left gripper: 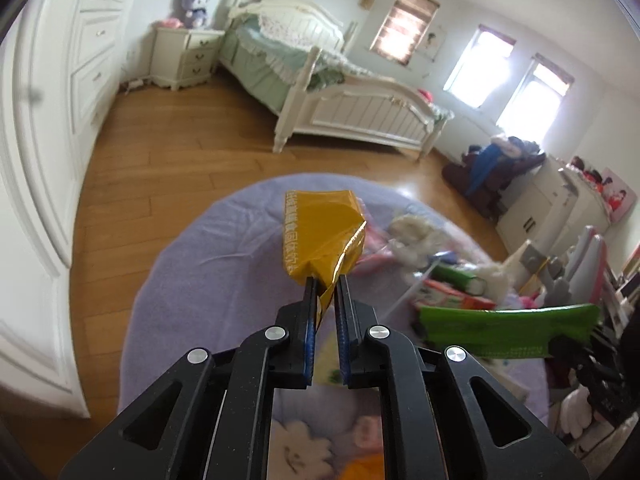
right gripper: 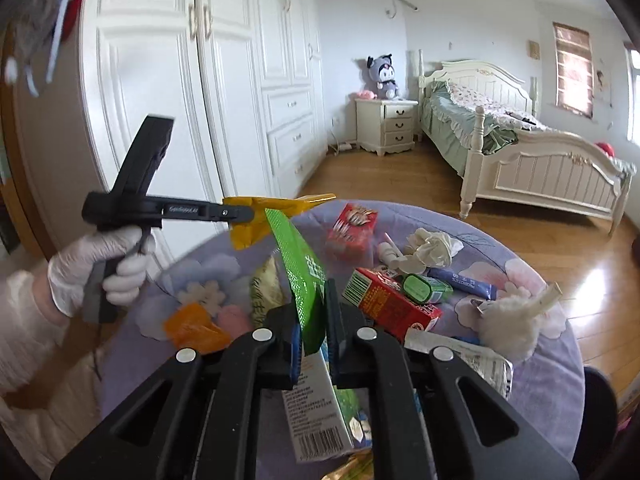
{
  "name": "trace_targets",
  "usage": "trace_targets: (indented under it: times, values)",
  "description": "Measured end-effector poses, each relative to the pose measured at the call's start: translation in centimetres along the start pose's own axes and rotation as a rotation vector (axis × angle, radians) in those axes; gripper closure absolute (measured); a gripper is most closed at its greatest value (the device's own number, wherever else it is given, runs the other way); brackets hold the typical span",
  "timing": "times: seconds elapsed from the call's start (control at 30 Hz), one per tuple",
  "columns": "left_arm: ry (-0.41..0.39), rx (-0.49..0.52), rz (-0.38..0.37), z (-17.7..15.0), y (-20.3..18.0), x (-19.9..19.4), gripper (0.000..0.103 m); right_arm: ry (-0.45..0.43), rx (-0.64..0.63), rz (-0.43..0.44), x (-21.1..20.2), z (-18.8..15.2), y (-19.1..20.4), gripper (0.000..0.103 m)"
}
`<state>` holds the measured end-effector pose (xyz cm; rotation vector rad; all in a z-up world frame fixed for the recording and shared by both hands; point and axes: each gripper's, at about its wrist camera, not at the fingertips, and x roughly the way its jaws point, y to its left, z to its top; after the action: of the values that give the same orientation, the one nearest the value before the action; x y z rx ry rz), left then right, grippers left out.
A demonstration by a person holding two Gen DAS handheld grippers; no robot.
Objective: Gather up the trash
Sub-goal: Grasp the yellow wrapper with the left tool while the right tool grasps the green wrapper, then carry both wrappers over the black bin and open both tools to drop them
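My left gripper is shut on the lower corner of a crumpled yellow wrapper, which stands up from the jaws above the round lilac mat. In the right wrist view the same left gripper is held by a white-gloved hand, and the yellow wrapper sticks out of its tip. My right gripper is shut on a green foil wrapper that rises to the upper left. The green wrapper also shows at the right of the left wrist view.
On the mat lie a red carton, a red box, crumpled tissues, an orange wrapper and a white barcoded carton. A white bed, wardrobe and wooden floor surround it.
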<state>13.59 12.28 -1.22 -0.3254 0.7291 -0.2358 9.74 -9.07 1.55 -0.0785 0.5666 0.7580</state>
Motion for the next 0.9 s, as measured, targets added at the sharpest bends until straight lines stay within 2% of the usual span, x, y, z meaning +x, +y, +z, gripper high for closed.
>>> trace_targets:
  times: [0.1,0.17,0.27,0.3,0.37,0.43,0.5,0.57,0.67,0.7,0.73,0.77,0.87,0.9]
  values:
    - [-0.053,0.047,-0.046,-0.1,-3.5,-3.4,0.093,-0.065,0.080,0.051,-3.0,0.1,-1.0,0.092]
    - [-0.068,0.080,-0.097,-0.2,-6.2,-4.9,0.093,-0.109,0.109,0.043,-5.1,0.3,-1.9,0.092]
    - [-0.055,0.121,-0.199,-0.1,-11.3,-5.2,0.093,-0.205,0.106,-0.084,-9.4,0.0,-3.0,0.092]
    - [-0.045,0.136,-0.233,-0.1,-13.1,-4.7,0.093,-0.237,0.109,-0.148,-11.1,-0.4,-3.6,0.092]
    - [-0.021,0.164,-0.293,-0.3,-16.6,-3.2,0.093,-0.274,0.143,-0.221,-13.3,-1.1,-5.1,0.096]
    - [0.024,0.181,-0.345,-1.0,-19.9,-0.7,0.093,-0.275,0.194,-0.287,-15.0,-2.2,-7.2,0.100]
    - [0.075,0.184,-0.391,-1.5,-22.9,2.2,0.093,-0.254,0.250,-0.321,-15.6,-3.6,-9.5,0.102]
    - [0.107,0.210,-0.390,-2.3,-25.5,4.9,0.093,-0.217,0.295,-0.293,-15.4,-4.7,-11.2,0.102]
    - [0.131,0.215,-0.407,-2.8,-27.4,6.5,0.093,-0.107,0.340,-0.196,-14.0,-6.2,-12.6,0.093]
    - [0.129,0.223,-0.395,-2.9,-27.6,6.9,0.093,-0.054,0.330,-0.178,-12.7,-6.6,-12.7,0.068]
    - [0.130,0.225,-0.384,-3.0,-27.7,7.2,0.093,-0.009,0.318,-0.159,-11.4,-6.8,-12.9,0.027]
    - [0.130,0.221,-0.380,-2.9,-27.8,7.4,0.093,0.014,0.313,-0.154,-10.2,-7.0,-12.9,0.017]
    - [0.133,0.200,-0.348,-2.4,-26.3,7.5,0.093,0.105,0.265,-0.107,-5.8,-7.8,-13.6,0.018]
    - [0.133,0.199,-0.336,-2.3,-25.7,7.5,0.093,0.171,0.257,-0.082,-3.8,-7.9,-14.0,0.037]
